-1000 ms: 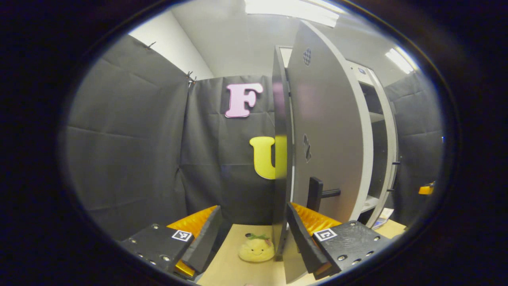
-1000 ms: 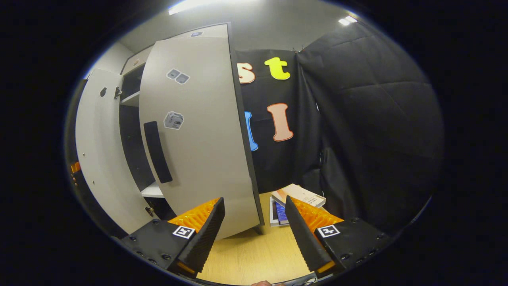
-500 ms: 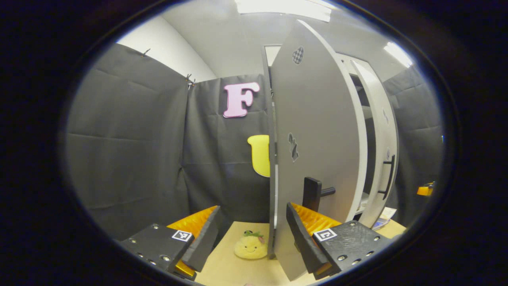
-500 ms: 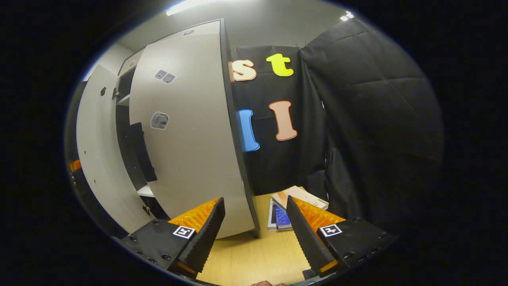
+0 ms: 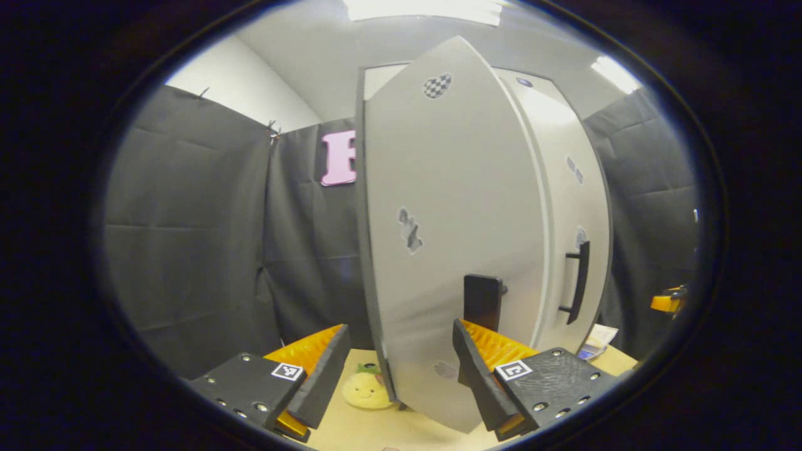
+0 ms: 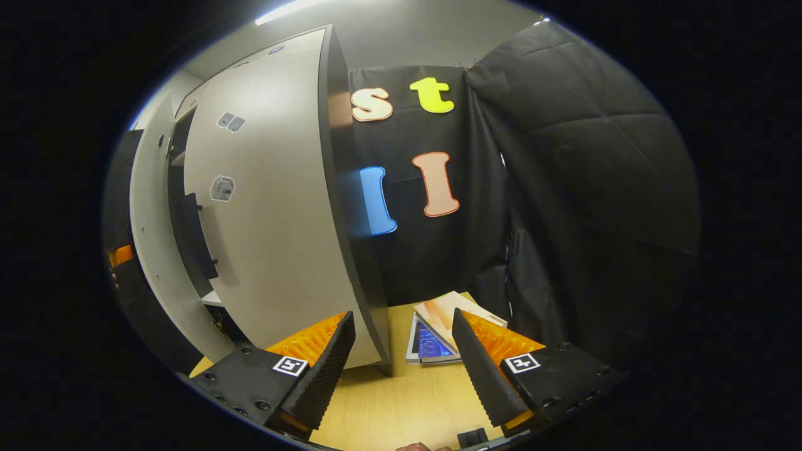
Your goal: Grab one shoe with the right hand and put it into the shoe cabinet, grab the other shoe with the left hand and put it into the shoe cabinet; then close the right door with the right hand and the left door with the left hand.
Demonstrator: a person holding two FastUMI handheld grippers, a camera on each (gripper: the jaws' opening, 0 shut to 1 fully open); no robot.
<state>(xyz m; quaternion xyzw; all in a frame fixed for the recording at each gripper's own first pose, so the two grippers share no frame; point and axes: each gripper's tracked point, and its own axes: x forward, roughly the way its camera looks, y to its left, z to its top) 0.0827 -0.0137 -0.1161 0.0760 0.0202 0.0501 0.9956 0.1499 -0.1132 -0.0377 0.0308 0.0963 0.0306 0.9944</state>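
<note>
A: What is the left gripper [image 5: 401, 376] doing?

B: In the left gripper view its 2 fingers stand spread apart at the bottom of the frame, grasping nothing. The lower edge of the left door [image 5: 451, 250] hangs between them, and I cannot tell whether the right-hand finger [image 5: 473, 379] touches the panel.

A: Where does that door sit?

B: It fills the centre of the frame, a pale grey panel swung partly toward the cabinet, its dark edge facing left. A black handle [image 5: 482, 302] juts out just above the right-hand finger.

A: And the other door?

B: The right door [image 5: 573, 207] shows at centre right in that view, with a long black bar handle [image 5: 578, 282], looking almost shut. In the right gripper view it takes up the left half of the frame.

A: The right gripper [image 6: 404, 369]?

B: Released too, fingers parted at the bottom of the frame over the wooden tabletop [image 6: 401, 407], with the door's lower corner just above the left-hand finger [image 6: 326, 369]. No contact that I can make out.

A: The shoes?

B: I cannot see inside the shoe cabinet [image 6: 178, 207]; a dark gap at the left of the right gripper view shows shelf edges, nothing more.

A: Anything else on the table?

B: A yellow plush toy [image 5: 366, 391] at bottom centre of the left gripper view, beside the door's edge, and a stack of booklets [image 6: 438, 322] at lower centre of the right gripper view.
</note>
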